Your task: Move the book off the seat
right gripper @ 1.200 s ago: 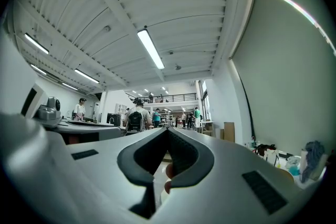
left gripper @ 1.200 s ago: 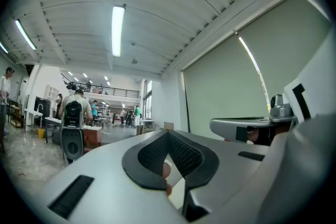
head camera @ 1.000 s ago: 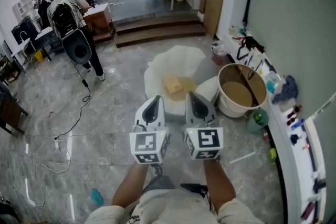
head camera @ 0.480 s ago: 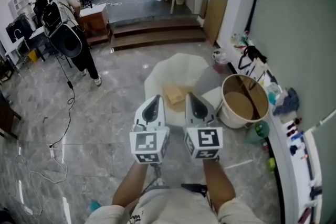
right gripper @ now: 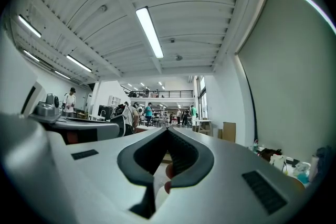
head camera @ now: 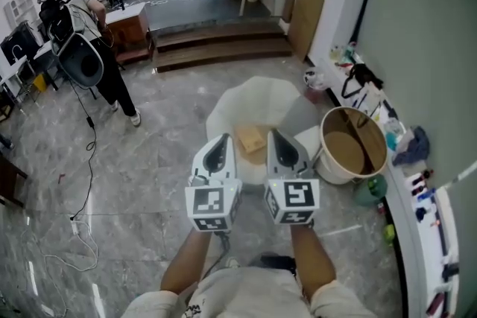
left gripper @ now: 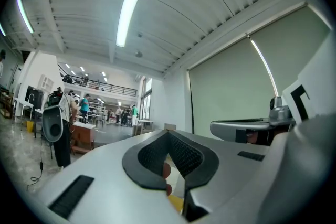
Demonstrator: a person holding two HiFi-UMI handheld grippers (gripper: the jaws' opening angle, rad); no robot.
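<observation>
Nearer now, the white shell-shaped seat [head camera: 253, 93] bears the tan book [head camera: 250, 138] at twelve o'clock from the grey left gripper [head camera: 221, 138] and right gripper [head camera: 273, 133], both pressed together, empty.

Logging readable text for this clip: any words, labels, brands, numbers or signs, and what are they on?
No text is readable in any view.
Cubes on left gripper and right gripper: square patterns only, no letters.
The book on the seat: cover too small to read.
Items on the right-hand ledge: labels too small to read.
</observation>
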